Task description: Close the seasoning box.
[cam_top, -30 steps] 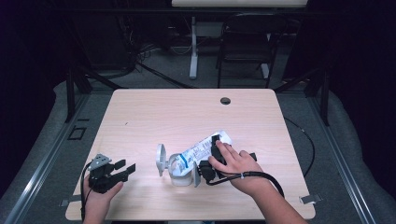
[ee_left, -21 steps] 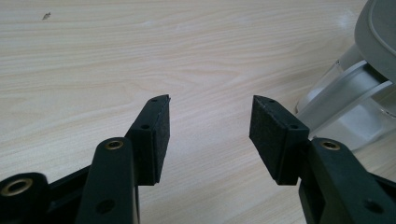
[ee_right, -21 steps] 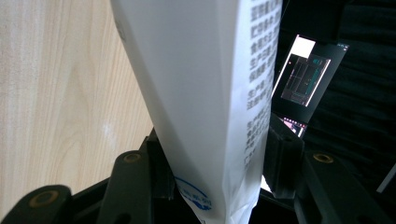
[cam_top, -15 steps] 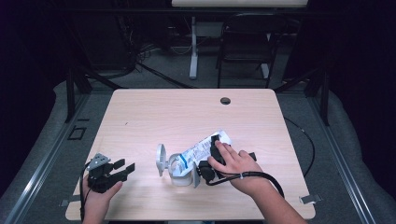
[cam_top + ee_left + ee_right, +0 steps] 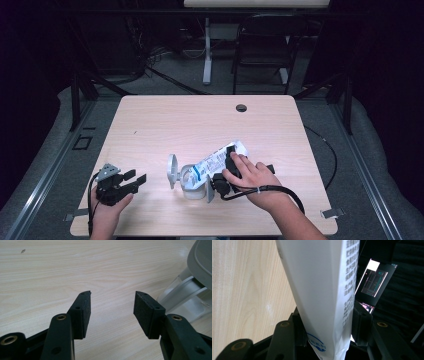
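A white pouch (image 5: 215, 161) with blue print lies tilted, its lower end over a clear container (image 5: 192, 184) at the middle front of the table. A round grey lid (image 5: 172, 171) stands up on the container's left side. My right gripper (image 5: 224, 167) is shut on the pouch, and a hand covers it. In the right gripper view the pouch (image 5: 322, 290) fills the gap of the right gripper (image 5: 329, 320); the jaws have just been closing on it. My left gripper (image 5: 136, 176) rests open at the front left. Its empty jaws (image 5: 112, 298) point at the container (image 5: 182, 297) and lid (image 5: 202, 262).
The light wooden table (image 5: 200, 120) has a round cable hole (image 5: 241, 107) near its far edge. Beyond the table stand a dark folding chair (image 5: 260, 50) and a desk leg. A cable trails from the right gripper toward the table's front right.
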Demonstrator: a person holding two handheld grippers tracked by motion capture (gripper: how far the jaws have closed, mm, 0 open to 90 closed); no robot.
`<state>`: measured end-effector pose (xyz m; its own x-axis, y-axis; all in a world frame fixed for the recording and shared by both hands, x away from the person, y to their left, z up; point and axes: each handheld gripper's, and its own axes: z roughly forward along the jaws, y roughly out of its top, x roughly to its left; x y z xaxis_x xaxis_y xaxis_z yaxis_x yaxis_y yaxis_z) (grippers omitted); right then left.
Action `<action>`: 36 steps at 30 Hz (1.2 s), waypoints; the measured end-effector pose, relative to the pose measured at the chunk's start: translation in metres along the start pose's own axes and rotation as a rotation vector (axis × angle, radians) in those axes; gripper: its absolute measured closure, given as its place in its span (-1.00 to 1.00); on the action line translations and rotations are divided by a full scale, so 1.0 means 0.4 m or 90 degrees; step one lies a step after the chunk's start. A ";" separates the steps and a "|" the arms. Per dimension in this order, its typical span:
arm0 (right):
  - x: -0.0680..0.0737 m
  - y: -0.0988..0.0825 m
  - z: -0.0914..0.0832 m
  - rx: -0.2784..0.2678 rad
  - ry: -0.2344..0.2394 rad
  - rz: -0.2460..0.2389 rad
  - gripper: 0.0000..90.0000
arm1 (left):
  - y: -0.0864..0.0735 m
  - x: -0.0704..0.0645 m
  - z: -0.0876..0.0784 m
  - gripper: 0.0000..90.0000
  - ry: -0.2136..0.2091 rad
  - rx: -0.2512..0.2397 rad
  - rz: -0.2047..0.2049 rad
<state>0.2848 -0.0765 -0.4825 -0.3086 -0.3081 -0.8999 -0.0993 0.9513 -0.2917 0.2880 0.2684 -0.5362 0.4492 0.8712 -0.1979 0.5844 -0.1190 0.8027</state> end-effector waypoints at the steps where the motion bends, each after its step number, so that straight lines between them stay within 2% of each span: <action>1: 0.000 0.000 0.000 0.000 0.001 0.000 0.25 | 0.000 0.001 -0.001 0.08 -0.001 0.003 0.000; 36: -0.007 0.003 0.003 -0.010 -0.003 -0.014 0.42 | -0.005 0.009 -0.003 0.08 0.005 -0.001 -0.006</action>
<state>0.2866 -0.0743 -0.4809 -0.3014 -0.3283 -0.8952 -0.1208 0.9444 -0.3057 0.2876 0.2726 -0.5379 0.4392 0.8756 -0.2011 0.5873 -0.1105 0.8018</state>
